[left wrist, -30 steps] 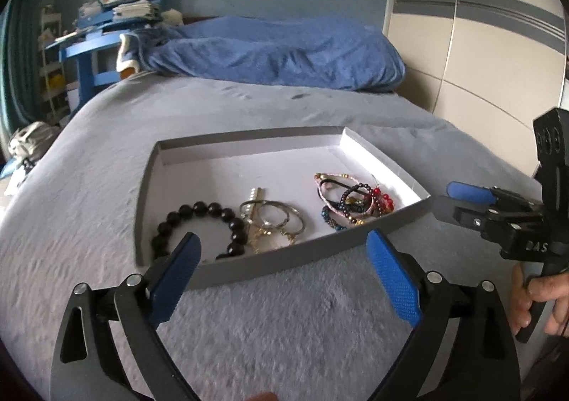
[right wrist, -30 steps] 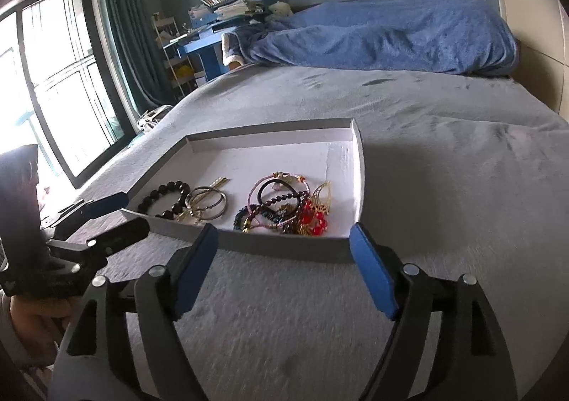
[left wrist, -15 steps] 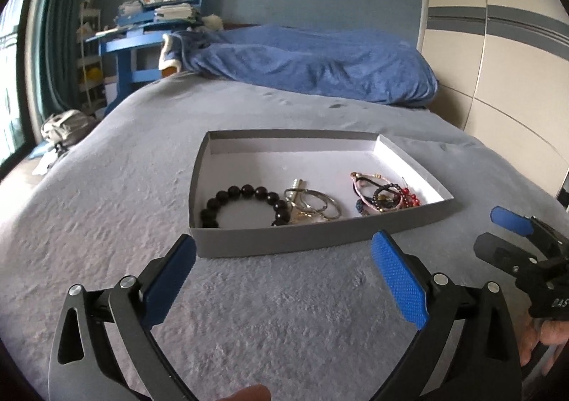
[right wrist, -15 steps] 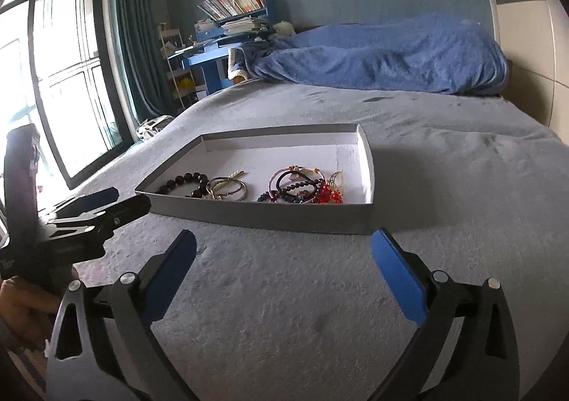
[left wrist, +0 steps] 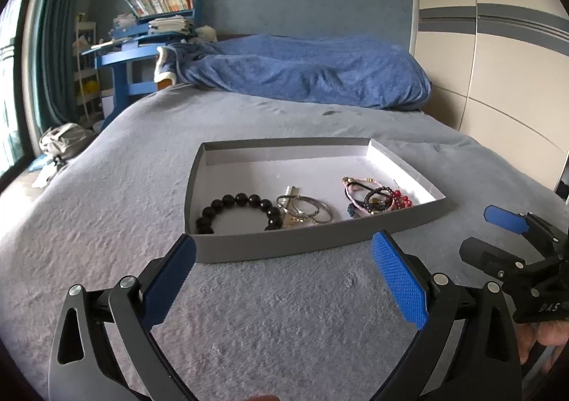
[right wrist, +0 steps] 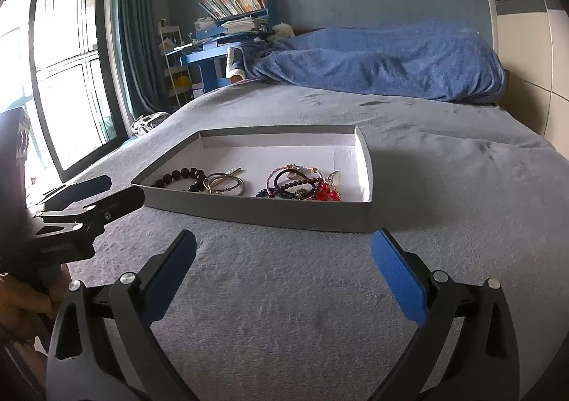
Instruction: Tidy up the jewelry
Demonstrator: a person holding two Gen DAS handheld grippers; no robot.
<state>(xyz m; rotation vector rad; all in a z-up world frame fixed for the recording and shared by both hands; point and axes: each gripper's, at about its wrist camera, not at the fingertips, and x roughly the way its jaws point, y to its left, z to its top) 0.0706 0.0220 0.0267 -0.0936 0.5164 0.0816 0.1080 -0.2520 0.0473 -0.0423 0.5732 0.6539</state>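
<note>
Jewelry sits in three heaps along the tray's (left wrist: 249,251) near wall on the bed: beads (left wrist: 238,210) at 9 o'clock, rings (left wrist: 306,210) centre, bracelets (left wrist: 377,196) at 3, tangled. Left tongs (left wrist: 282,280) and right tongs (right wrist: 282,273) gape empty, short of it; sorting looks unfinished.

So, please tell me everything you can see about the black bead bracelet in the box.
The black bead bracelet is a loop of round, glossy dark beads, like polished stone. It lies flat, near the left front corner of the shallow grey box. One end touches the metal rings beside it. Nothing grips it.
</note>
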